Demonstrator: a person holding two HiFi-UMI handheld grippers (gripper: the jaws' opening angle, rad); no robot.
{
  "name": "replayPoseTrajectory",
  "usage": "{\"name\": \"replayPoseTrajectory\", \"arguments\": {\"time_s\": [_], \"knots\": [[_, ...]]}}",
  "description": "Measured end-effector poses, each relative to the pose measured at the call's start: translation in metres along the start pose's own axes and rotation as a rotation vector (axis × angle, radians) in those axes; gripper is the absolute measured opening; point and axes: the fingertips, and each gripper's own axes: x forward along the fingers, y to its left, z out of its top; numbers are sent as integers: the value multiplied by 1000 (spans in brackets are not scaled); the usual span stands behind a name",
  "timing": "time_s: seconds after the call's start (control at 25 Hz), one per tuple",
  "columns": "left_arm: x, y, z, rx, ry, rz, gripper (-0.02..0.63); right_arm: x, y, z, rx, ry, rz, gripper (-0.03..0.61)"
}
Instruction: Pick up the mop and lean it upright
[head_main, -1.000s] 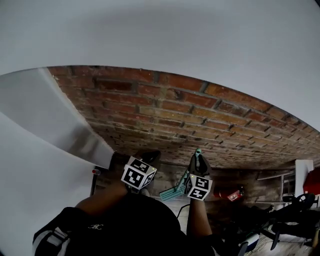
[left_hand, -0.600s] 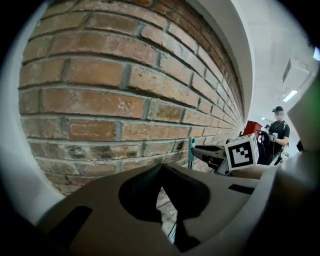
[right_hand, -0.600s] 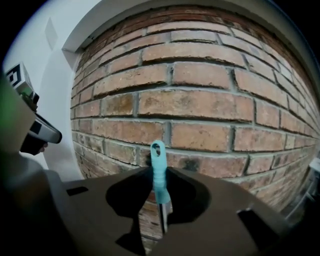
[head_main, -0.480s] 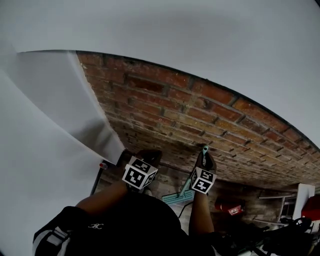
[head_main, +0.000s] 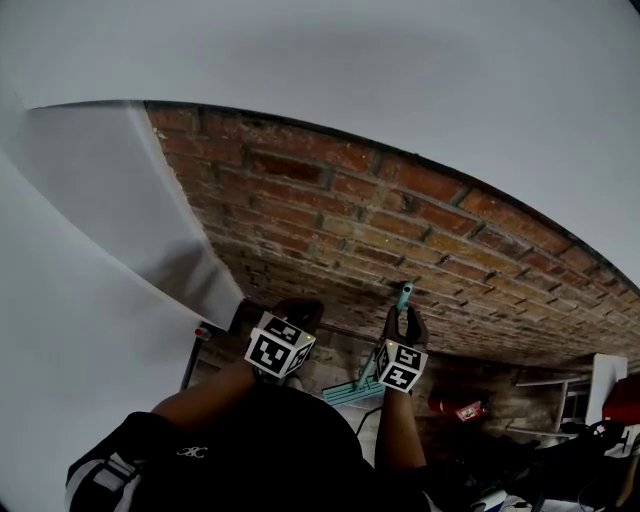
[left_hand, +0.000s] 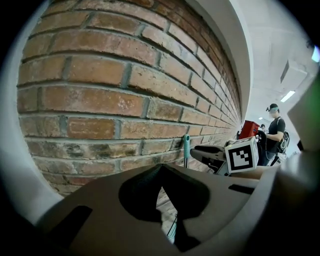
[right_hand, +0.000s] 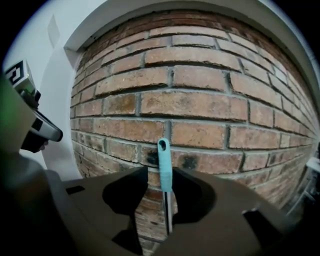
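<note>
Counting up: two grippers, one mop, one brick wall. The mop stood upright, handle tip against the brick wall. The right gripper was opening its jaws with the handle between them, while the left gripper was pinched together on nothing. Only the head view caught the flat head at the wall's foot, and only the left gripper view a person.

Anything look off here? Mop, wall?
Nothing stands out. The mop stands upright against the brick wall, its handle between the right tongs, whose jaws are opening.
</note>
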Motion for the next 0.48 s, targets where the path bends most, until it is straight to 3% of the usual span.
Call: {"name": "replayPoseTrajectory", "arguments": {"time_s": [0.04, 0.08, 0.12, 0.24, 0.48], "knots": [[2, -4, 0, 5, 2, -14, -8, -7, 1, 1, 3, -5, 2, 130], [5, -9, 0, 10, 3, -29, -8, -14, 2, 2, 5, -5, 9, 31], [8, -13, 1, 15, 4, -44, -8, -22, 4, 2, 9, -1, 19, 18], [17, -29, 3, 34, 7, -95, -8, -45, 5, 3, 43, 3, 25, 15], [34, -70, 5, 87, 19, -211, -8, -93, -18, 14, 90, -39, -71, 14]]}}
